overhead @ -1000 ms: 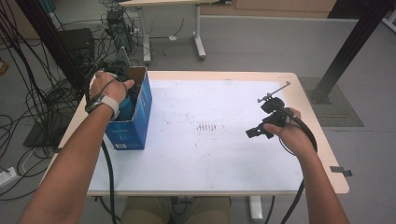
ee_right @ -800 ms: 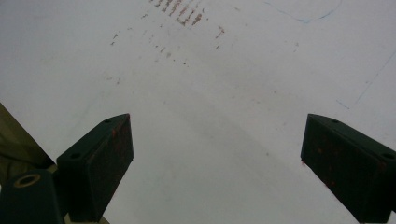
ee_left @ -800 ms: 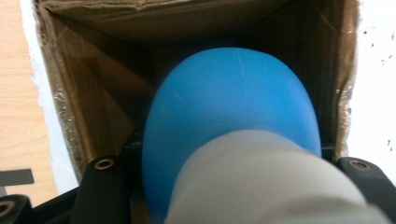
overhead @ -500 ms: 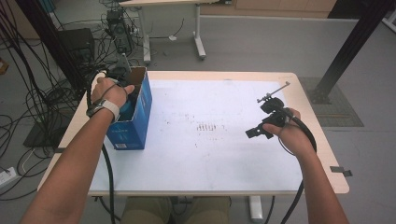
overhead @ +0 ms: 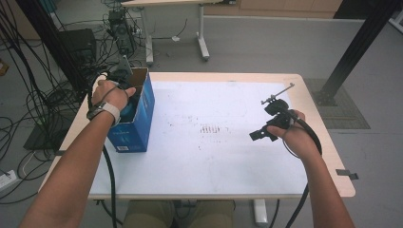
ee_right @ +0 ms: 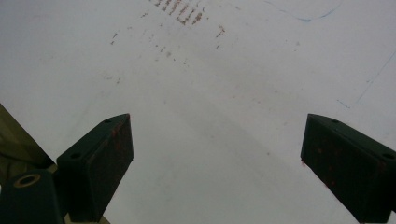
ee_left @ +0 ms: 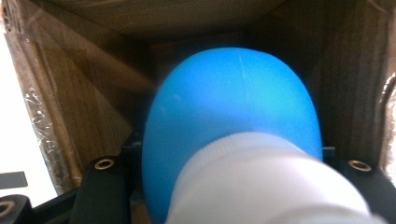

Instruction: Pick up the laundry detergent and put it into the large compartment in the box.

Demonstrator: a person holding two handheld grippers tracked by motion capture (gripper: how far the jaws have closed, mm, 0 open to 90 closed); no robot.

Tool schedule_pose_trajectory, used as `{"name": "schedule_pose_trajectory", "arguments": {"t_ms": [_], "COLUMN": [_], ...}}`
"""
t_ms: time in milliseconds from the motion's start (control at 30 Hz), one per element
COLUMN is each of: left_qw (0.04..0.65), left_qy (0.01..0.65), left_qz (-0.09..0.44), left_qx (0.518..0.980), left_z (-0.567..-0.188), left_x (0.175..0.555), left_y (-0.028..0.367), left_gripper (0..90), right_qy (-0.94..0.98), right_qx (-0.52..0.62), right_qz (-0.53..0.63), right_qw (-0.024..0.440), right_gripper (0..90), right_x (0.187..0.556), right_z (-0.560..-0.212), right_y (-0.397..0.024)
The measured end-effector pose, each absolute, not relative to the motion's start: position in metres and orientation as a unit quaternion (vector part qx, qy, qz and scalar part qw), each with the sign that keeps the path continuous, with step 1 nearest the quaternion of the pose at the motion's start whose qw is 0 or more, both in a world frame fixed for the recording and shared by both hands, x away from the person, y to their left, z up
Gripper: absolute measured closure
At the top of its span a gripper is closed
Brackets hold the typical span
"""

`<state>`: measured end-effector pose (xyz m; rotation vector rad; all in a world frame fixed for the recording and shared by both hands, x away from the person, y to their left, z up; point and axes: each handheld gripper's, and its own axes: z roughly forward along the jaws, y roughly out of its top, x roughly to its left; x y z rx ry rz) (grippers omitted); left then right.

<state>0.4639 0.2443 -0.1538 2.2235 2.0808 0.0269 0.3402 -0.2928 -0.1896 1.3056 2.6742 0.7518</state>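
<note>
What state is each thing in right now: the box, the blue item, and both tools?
Blue box: upright on the table's left edge, top open.
Blue and white bottle: inside the box, clamped between the left tool's jaws.
Left tool: reaching into the box, shut on the bottle.
Right tool: jaws wide open, nothing between them, above the white tabletop.

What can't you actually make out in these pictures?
- High view: the left gripper is mostly hidden by the hand and the blue box.
- Left gripper view: the blue-and-white object between the jaws is blurred and cut off below, so what it is stays unclear.
- Left gripper view: the box's floor is hidden behind that object.
</note>
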Motion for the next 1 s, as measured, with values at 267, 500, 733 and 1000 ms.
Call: {"name": "schedule_pose_trajectory", "arguments": {"t_ms": [267,500,733,1000], "left_qw": [0.048,0.047,0.048,0.048], "left_qy": [0.681,0.681,0.681,0.68], "left_qz": [0.01,0.011,0.012,0.012], "left_qx": [0.731,0.731,0.731,0.732], "left_z": [-0.1539,-0.154,-0.1541,-0.1541], "left_x": [0.4631,0.4627,0.4619,0.4612], "left_y": [0.2432,0.2421,0.2429,0.2418], "left_gripper": [39.2,39.1,39.2,39.2], "right_qy": [0.871,0.87,0.871,0.87], "right_qx": [0.424,0.426,0.424,0.425], "right_qz": [0.245,0.246,0.246,0.245], "right_qw": [0.039,0.039,0.04,0.04], "right_gripper": [9.4,9.5,9.5,9.5], "right_x": [0.3392,0.3382,0.3377,0.3374], "right_z": [-0.1882,-0.1881,-0.1869,-0.187], "right_y": [-0.2928,-0.2936,-0.2935,-0.293]}}
